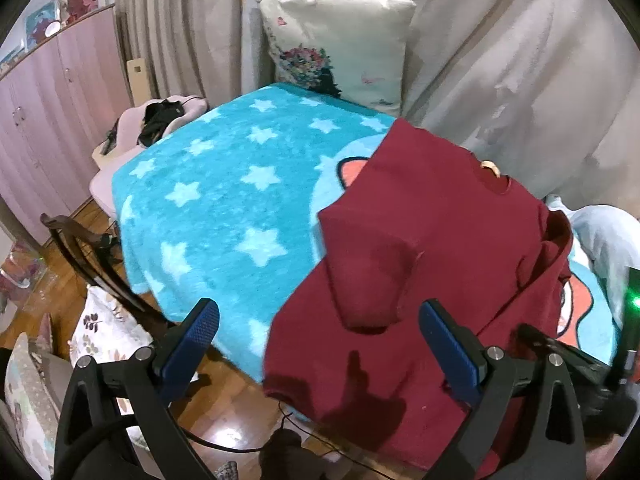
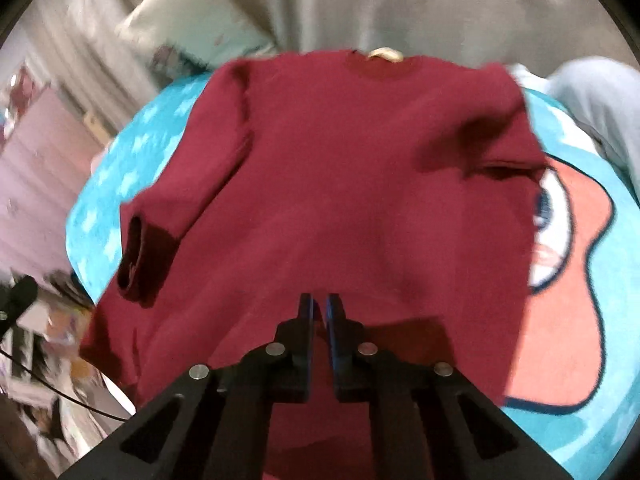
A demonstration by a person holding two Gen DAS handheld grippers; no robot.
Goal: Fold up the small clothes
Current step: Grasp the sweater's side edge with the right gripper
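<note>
Nearest the right wrist camera, the right gripper (image 2: 319,310) has its blue pads drawn almost together, with only a thin slit between them, and it sits over the lower part of the sweater (image 2: 340,184); a sliver of dark red shows in that slit, so it may have pinched a fold of the cloth near the hem, though the blur leaves that unsure. The left gripper (image 1: 320,328) stands wide, holding nothing, its two pads either side of the folded-in sleeve (image 1: 368,276) and above the hem that hangs over the edge of the bed. The sweater lies flat on the blue star blanket (image 1: 224,184), collar (image 2: 380,62) at the far end, one sleeve already laid across the body. To do this fold well, I judge each gripper should take both layers at the hem near a corner, lift just enough to clear the blanket, and carry the hem evenly toward the collar so that the tucked sleeve stays put and the edges meet square. The fleece may drag on the cloth, so a low lift risks bunching. Farther off a pillow (image 1: 340,44) leans against the curtain (image 1: 520,60). There is no basket, box or other container to be seen on the bed.
</note>
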